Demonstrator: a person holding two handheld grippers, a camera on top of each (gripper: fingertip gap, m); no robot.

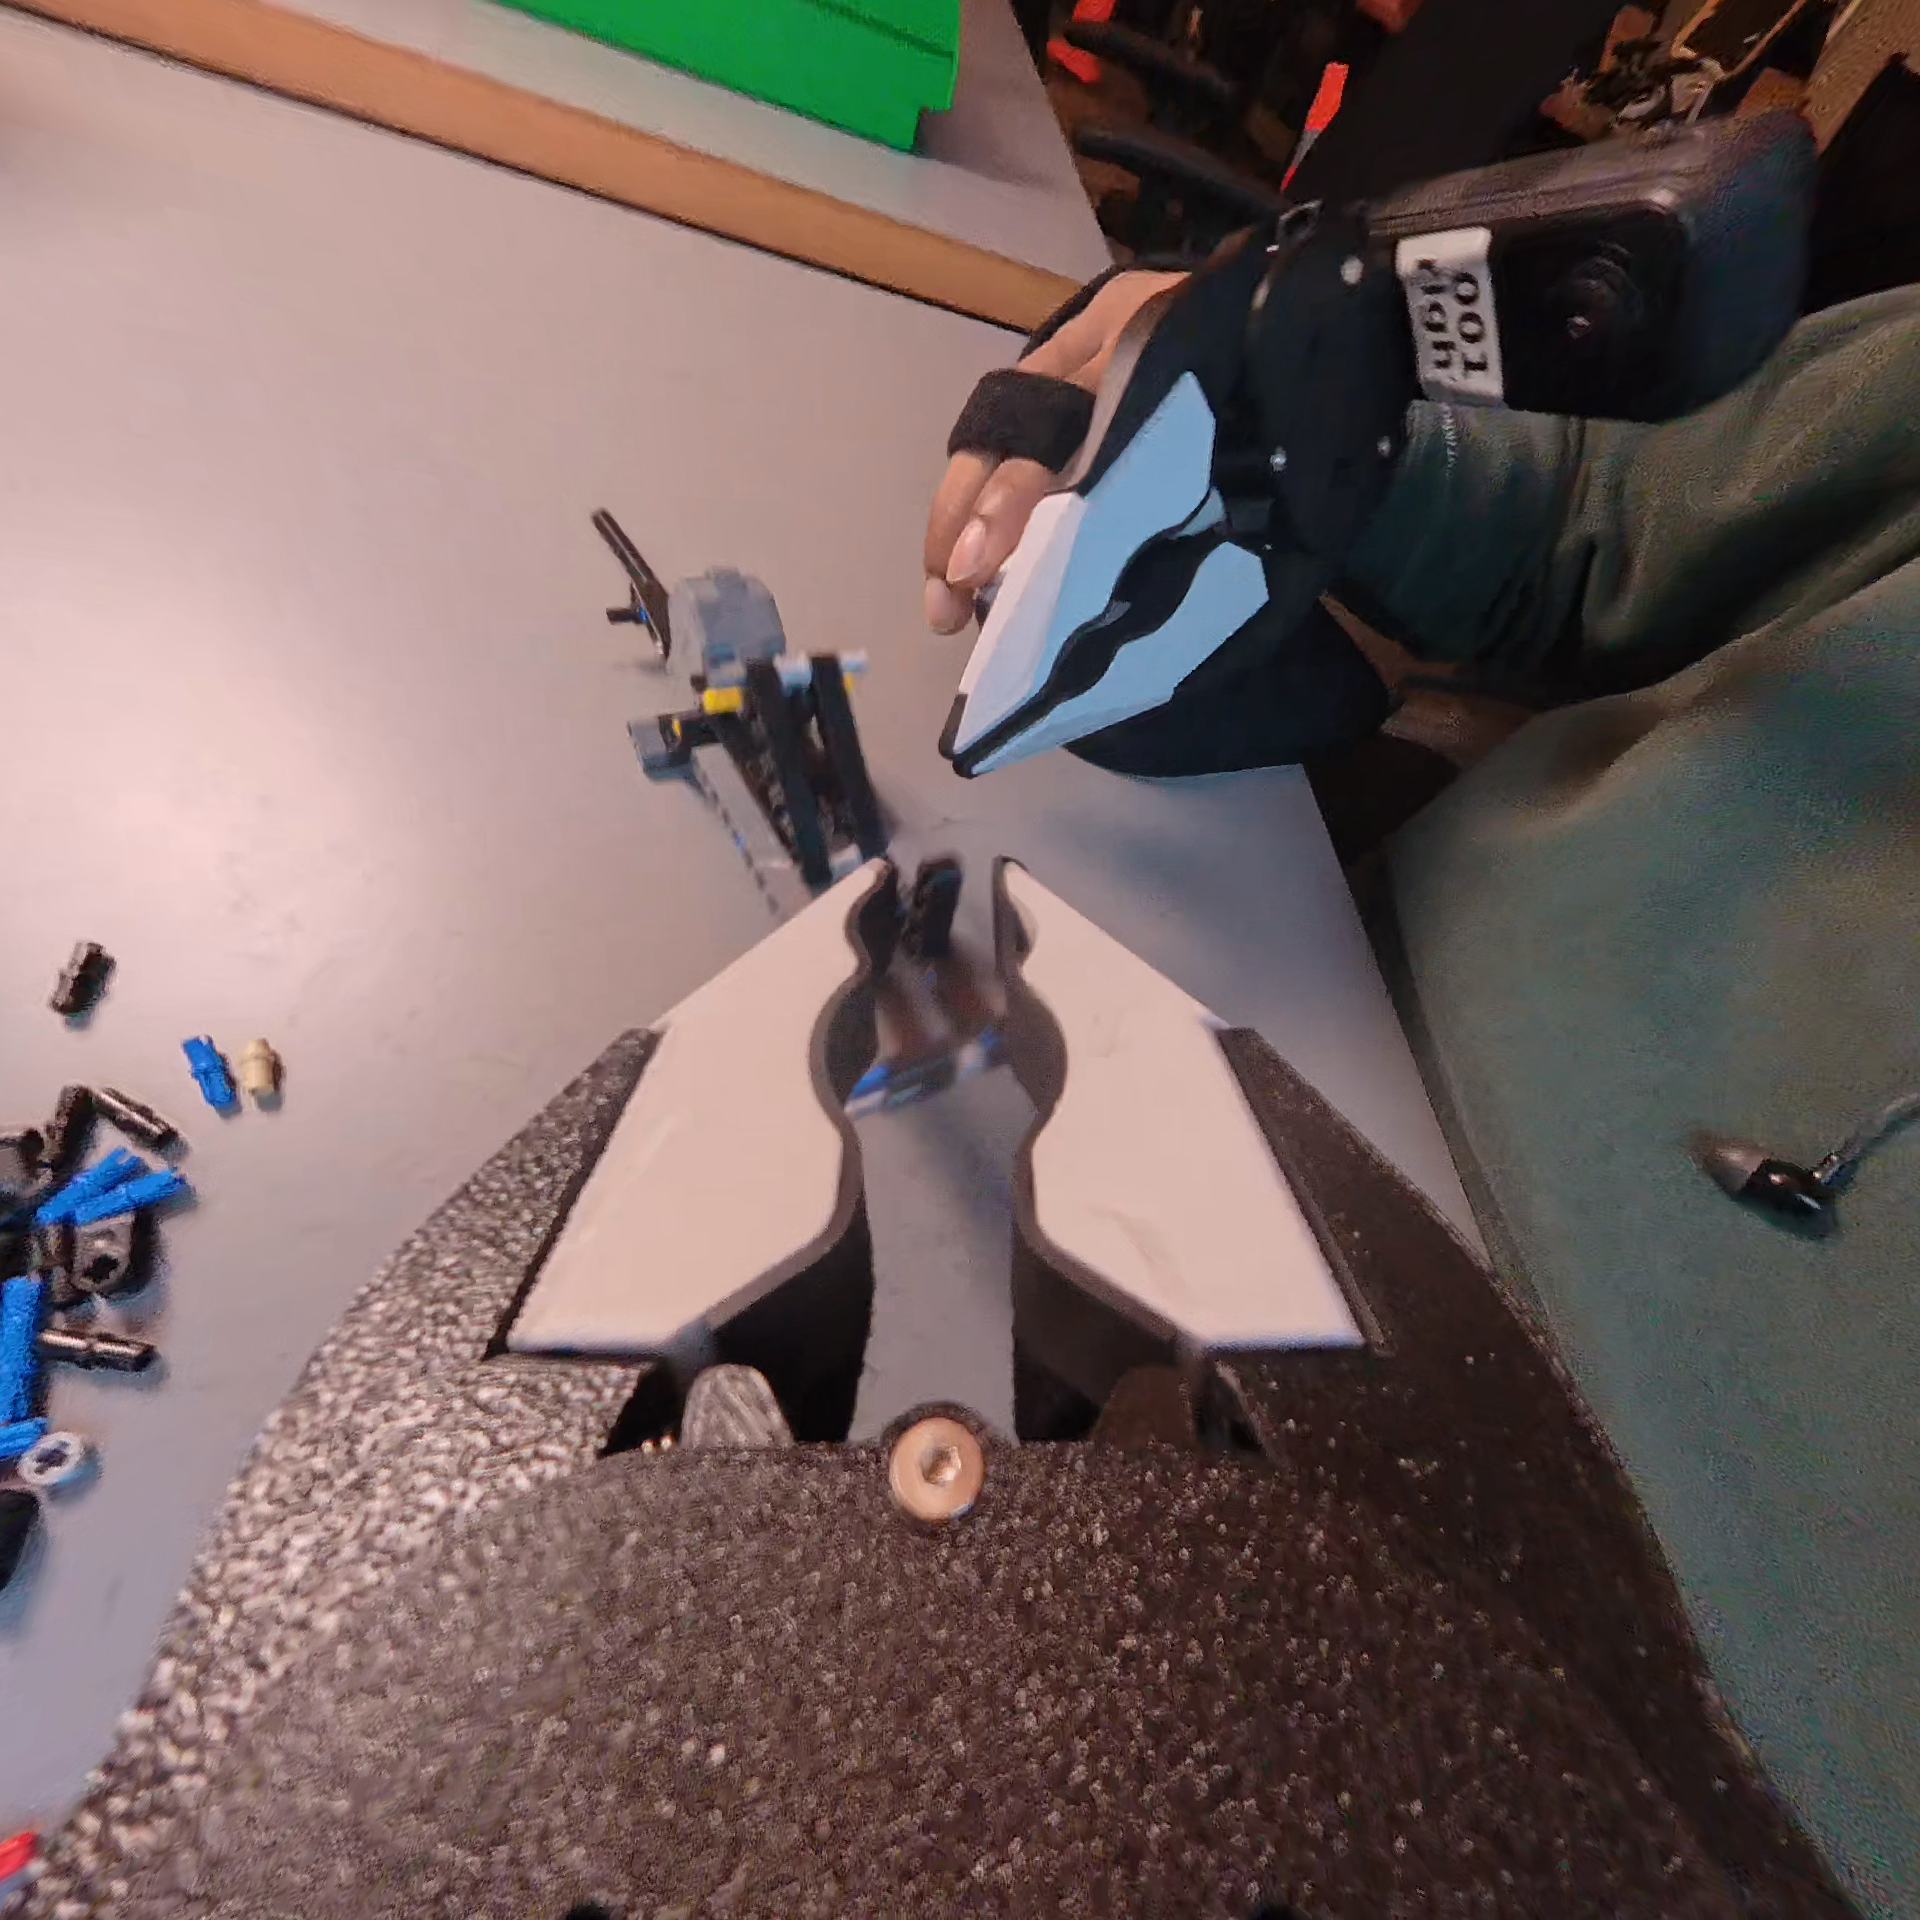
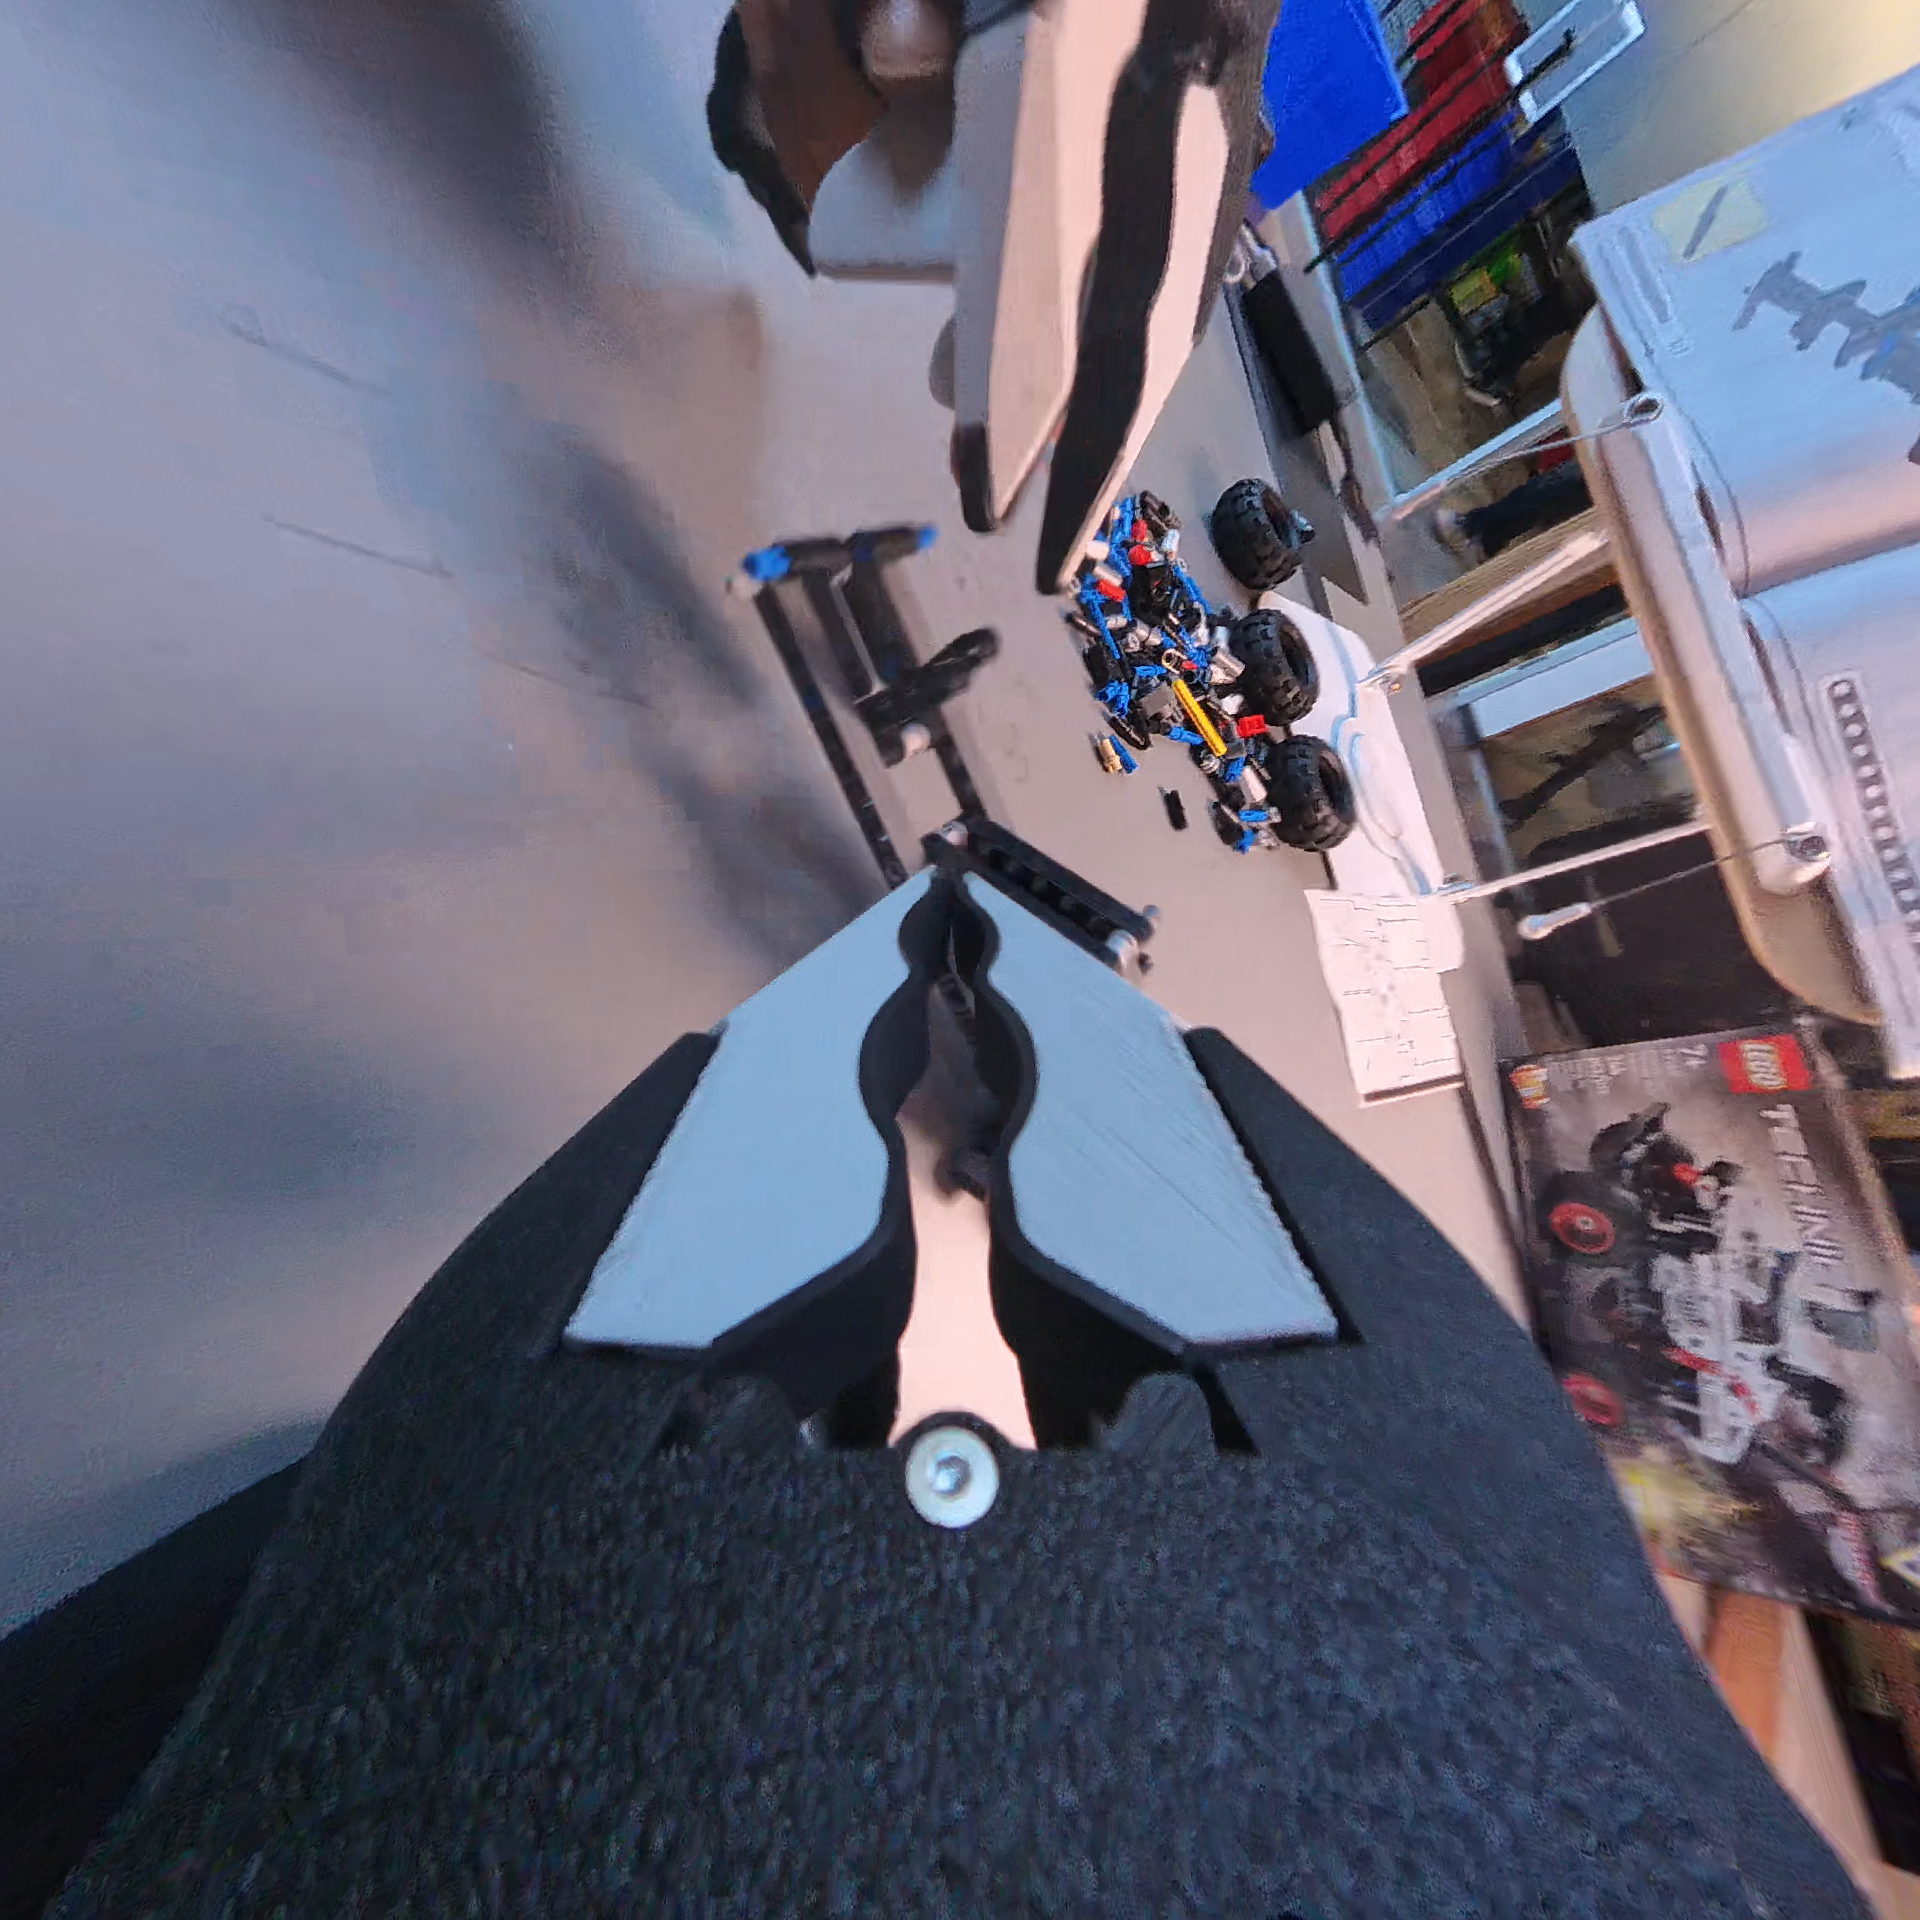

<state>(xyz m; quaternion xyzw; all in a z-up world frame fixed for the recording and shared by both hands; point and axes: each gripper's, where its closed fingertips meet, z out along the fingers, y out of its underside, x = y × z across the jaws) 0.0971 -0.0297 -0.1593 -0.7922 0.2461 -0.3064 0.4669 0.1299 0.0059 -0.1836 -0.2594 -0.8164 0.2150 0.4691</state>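
Left gripper (image 1: pixel 940 883) has its fingers apart around a small black piece (image 1: pixel 930 904), not squeezing it. Right gripper (image 2: pixel 951 894) pinches a black beam frame (image 2: pixel 1039 894). Another black frame (image 2: pixel 862 665) lies just beyond, and loose blue pins (image 1: pixel 88 1205) wait unused

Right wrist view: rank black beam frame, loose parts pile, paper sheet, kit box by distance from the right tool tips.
Measured from the right tool:
1. Black beam frame, right at the tips, reaching ahead.
2. Paper sheet, off to the right.
3. Loose parts pile, ahead and right, by the tyres.
Kit box, far right at the table edge; too close to call against the pile.
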